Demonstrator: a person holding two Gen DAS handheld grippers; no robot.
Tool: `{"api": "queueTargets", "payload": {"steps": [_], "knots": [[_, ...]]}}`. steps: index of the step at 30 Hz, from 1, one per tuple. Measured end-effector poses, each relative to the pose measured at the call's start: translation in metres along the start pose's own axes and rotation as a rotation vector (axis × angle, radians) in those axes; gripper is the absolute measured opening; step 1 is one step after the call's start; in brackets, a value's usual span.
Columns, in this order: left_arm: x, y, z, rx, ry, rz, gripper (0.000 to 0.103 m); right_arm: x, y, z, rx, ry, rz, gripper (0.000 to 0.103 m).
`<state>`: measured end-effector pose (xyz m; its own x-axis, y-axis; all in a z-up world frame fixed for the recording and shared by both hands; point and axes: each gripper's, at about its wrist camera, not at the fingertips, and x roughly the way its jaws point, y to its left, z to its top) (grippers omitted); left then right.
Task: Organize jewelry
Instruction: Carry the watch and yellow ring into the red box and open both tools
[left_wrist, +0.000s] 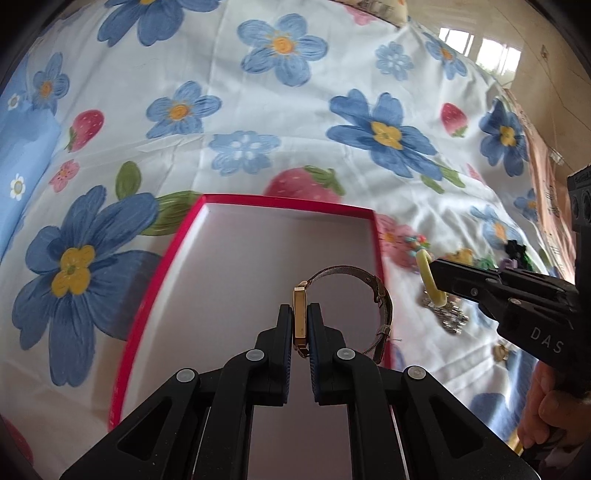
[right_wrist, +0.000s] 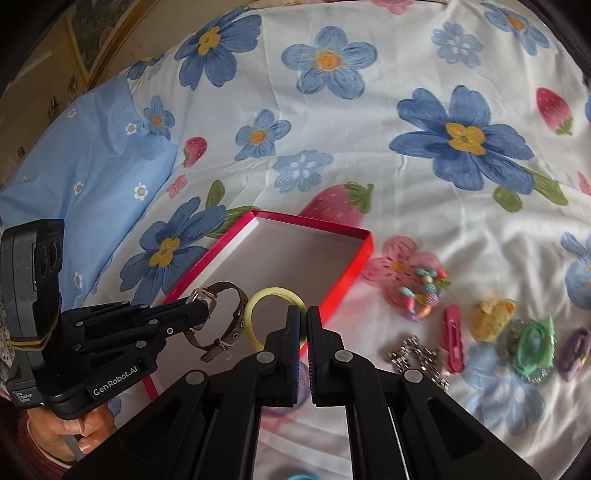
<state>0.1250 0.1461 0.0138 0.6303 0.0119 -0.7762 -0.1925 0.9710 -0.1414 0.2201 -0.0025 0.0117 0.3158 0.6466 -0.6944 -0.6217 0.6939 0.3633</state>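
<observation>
A shallow red box (left_wrist: 146, 295) (right_wrist: 364, 254) with a pale inside lies on the flowered bedsheet. My left gripper (left_wrist: 300, 321) (right_wrist: 201, 304) is shut on a gold-cased wristwatch (left_wrist: 300, 317) (right_wrist: 218, 319), held over the box with its brown strap looping to the right. My right gripper (right_wrist: 303, 317) (left_wrist: 436, 273) is shut on a pale yellow ring-shaped hair tie (right_wrist: 258, 295) (left_wrist: 428, 280), held just above the box's near right edge. A hand (right_wrist: 74, 435) grips the left tool's handle.
More pieces lie on the sheet right of the box: a bead bracelet (right_wrist: 424, 291), a pink clip (right_wrist: 453, 341), a silver metal band (right_wrist: 413, 354), a yellow claw clip (right_wrist: 493, 319), a green piece (right_wrist: 533, 345) and a purple clip (right_wrist: 574, 352). A blue pillow (right_wrist: 85, 173) lies at left.
</observation>
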Motion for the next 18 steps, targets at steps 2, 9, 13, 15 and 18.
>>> {"api": "queueTargets", "payload": {"steps": [2, 9, 13, 15, 18], "knots": [[0.008, 0.008, 0.006, -0.009, 0.002, 0.009, 0.007, 0.008, 0.005, 0.004, -0.015, 0.005, 0.004, 0.003], [0.049, 0.032, 0.032, -0.026, 0.021, 0.071, 0.007, 0.052, 0.012, 0.024, -0.072, 0.055, -0.021, 0.003], [0.078, 0.041, 0.046, -0.025, 0.045, 0.096, 0.007, 0.077, 0.013, 0.032, -0.105, 0.092, -0.041, 0.003], [0.091, 0.044, 0.051, -0.026, 0.060, 0.107, 0.007, 0.089, 0.015, 0.034, -0.128, 0.115, -0.055, 0.003], [0.106, 0.047, 0.053, -0.021, 0.084, 0.118, 0.007, 0.103, 0.018, 0.034, -0.158, 0.143, -0.066, 0.003]]}}
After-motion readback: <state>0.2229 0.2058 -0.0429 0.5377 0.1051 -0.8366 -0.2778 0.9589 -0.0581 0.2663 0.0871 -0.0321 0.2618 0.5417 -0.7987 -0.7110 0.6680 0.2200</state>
